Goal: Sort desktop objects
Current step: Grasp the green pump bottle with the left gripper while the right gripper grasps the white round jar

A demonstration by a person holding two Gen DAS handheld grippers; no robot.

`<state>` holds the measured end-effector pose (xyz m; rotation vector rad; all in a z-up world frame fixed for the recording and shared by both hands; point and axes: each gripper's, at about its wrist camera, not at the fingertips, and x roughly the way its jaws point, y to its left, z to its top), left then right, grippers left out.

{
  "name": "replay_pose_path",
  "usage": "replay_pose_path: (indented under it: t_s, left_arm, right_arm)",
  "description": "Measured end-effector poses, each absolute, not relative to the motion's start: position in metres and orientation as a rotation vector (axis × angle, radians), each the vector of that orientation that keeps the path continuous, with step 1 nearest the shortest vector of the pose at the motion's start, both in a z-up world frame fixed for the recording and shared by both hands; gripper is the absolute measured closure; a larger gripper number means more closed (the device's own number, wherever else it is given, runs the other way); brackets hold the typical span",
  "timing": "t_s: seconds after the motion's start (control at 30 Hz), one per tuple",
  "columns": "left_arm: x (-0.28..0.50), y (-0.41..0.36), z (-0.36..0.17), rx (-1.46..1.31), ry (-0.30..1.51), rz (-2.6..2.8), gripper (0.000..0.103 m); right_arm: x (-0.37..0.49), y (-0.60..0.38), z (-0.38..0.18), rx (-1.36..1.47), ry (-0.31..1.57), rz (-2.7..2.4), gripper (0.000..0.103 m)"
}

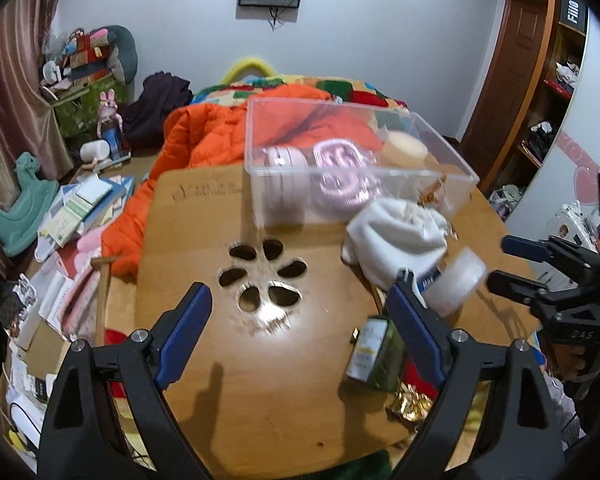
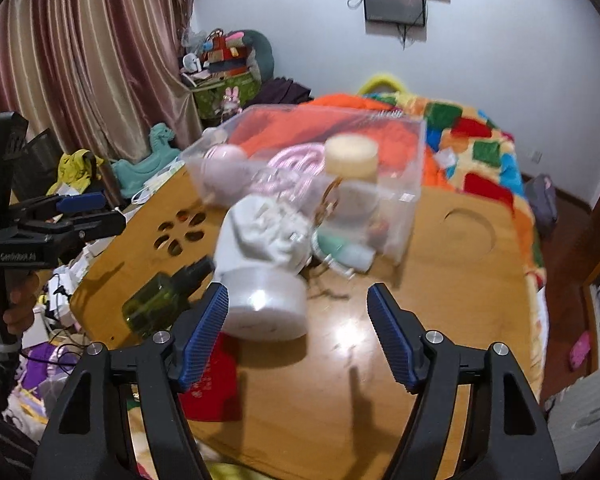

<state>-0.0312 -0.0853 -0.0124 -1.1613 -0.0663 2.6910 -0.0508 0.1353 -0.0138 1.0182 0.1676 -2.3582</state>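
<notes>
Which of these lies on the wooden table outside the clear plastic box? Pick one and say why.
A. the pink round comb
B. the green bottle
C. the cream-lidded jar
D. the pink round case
B: the green bottle lies on its side on the table near the left gripper, while the other three sit inside the clear box.

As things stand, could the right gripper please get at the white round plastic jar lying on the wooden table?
Probably yes: the right gripper is open, the white round plastic jar lies just ahead by its left finger, nothing between.
</notes>
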Motion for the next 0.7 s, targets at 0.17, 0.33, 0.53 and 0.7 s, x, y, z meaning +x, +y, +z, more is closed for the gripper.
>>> replay_pose_path:
  t_s: [0.17, 0.33, 0.53, 0.7]
  left_arm:
    - [-0.027, -0.075, -0.028, -1.202, -0.064, 2.641, 0.013]
    - [-0.027, -0.064, -0.037, -1.236, -0.069, 2.584, 0.013]
    - [-0.028, -0.052, -0.046, -1.258, -0.025, 2.556, 0.013]
    - [-0.031, -0.046, -0.054, -1.279, -0.024, 2.546, 0.014]
  right_arm:
    - [-0.053, 0.126, -0.029, 1.059, 0.153, -2.314, 0.034]
    - [-0.061, 0.118, -0.044, 1.100, 0.142, -2.291, 0.034]
    - [-0.070, 0.116, -0.054, 1.128, 0.094, -2.268, 0.036]
    - [-0.073, 0.120, -0.055, 1.133, 0.043, -2.264, 0.041]
